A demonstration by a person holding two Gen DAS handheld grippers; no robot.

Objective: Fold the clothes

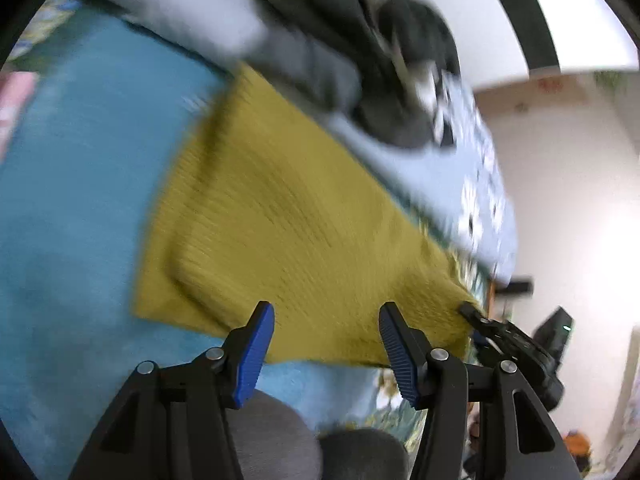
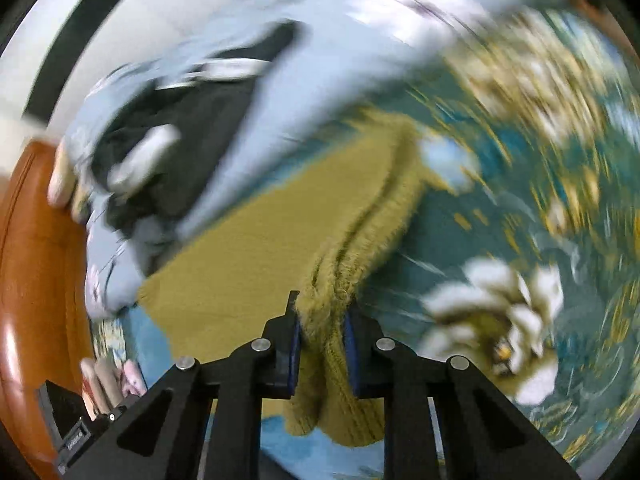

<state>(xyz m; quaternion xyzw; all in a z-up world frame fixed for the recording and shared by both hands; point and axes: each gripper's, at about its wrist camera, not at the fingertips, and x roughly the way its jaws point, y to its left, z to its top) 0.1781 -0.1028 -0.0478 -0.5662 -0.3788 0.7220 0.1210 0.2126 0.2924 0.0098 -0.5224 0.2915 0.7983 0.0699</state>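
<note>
The right claw (image 2: 320, 334) pinches a bunched edge of the knit (image 2: 256, 248), soft, thick and limp; it looks likely to sag and stretch, so corners and hems are the best holds. The left claw (image 1: 326, 344) is spread wide, empty, just short of the knit's near edge. Beyond, the knit lies flat on the blue bed (image 1: 80, 184), dark clothes (image 1: 384, 80) past it.

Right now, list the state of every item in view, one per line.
Left hand-held gripper: open, holding nothing.
Right hand-held gripper: shut on the sweater's bunched edge.
Mustard-yellow ribbed knit sweater: partly folded, lying on the blue blanket.
Dark and grey clothes pile: heaped, unfolded.
</note>
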